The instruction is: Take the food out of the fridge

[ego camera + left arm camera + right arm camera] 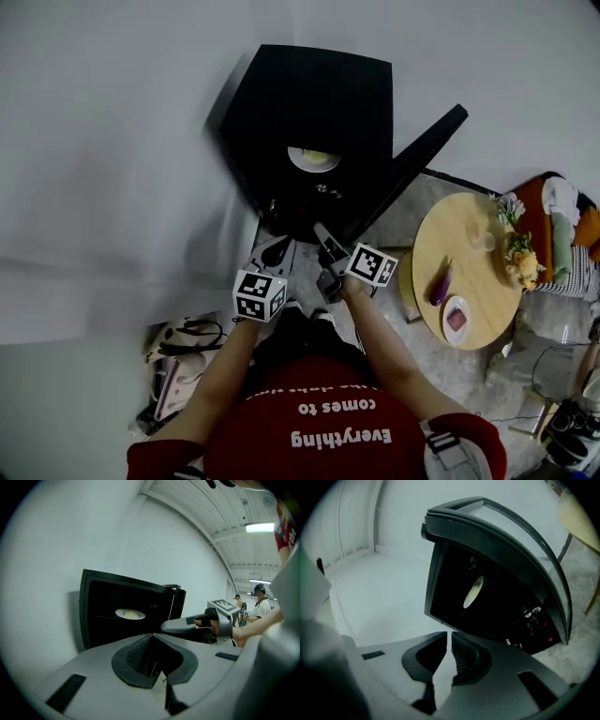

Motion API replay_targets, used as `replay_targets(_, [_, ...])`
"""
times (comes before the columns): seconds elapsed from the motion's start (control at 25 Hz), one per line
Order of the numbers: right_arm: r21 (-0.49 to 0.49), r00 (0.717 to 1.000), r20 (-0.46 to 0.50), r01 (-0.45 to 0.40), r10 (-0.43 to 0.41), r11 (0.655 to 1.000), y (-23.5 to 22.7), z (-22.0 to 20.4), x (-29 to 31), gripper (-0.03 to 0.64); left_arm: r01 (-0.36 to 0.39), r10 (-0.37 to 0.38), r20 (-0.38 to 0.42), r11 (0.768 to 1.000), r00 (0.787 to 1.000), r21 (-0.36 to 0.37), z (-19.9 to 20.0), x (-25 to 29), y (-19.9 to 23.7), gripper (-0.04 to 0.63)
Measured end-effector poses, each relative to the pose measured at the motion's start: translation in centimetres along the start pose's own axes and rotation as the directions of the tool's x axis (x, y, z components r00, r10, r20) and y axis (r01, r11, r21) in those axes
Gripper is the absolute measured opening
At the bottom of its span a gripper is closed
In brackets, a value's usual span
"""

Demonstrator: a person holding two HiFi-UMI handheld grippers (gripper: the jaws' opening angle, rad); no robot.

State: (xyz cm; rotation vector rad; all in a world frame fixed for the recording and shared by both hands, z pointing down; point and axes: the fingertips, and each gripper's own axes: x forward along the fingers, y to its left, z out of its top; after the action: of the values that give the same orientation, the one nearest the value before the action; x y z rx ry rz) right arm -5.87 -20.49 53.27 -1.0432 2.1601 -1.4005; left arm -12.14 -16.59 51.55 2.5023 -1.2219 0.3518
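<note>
A black fridge (309, 122) stands open ahead, its door (412, 167) swung to the right. Inside, a white plate with pale yellow food (314, 158) rests on a shelf; the plate (130, 614) shows again in the left gripper view and, tilted, as the plate (474, 591) in the right gripper view. My left gripper (274, 251) hovers in front of the fridge, shut and empty. The right gripper (323, 234) is beside it, slightly nearer the opening, also shut with nothing between its pads. In the left gripper view the right gripper (165, 626) points toward the fridge (126, 606).
Small bottles (532, 620) sit low in the fridge. A round wooden table (469, 220) stands to the right with an eggplant (442, 284), a small plate (457, 317), a glass (485, 242) and flowers (514, 239). Bags (183, 347) lie on the floor at left. People (258, 602) stand far off.
</note>
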Motion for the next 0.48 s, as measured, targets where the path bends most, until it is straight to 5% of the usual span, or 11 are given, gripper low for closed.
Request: replay_targets(0.48, [0.099, 0.986, 0.120, 0.108, -0.120, 0.989, -3.5, 5.1, 7.0, 0.100, -0.022, 0.022, 0.000, 1.000, 1.000, -0.015, 1.4, 1.7, 3.8, -0.003])
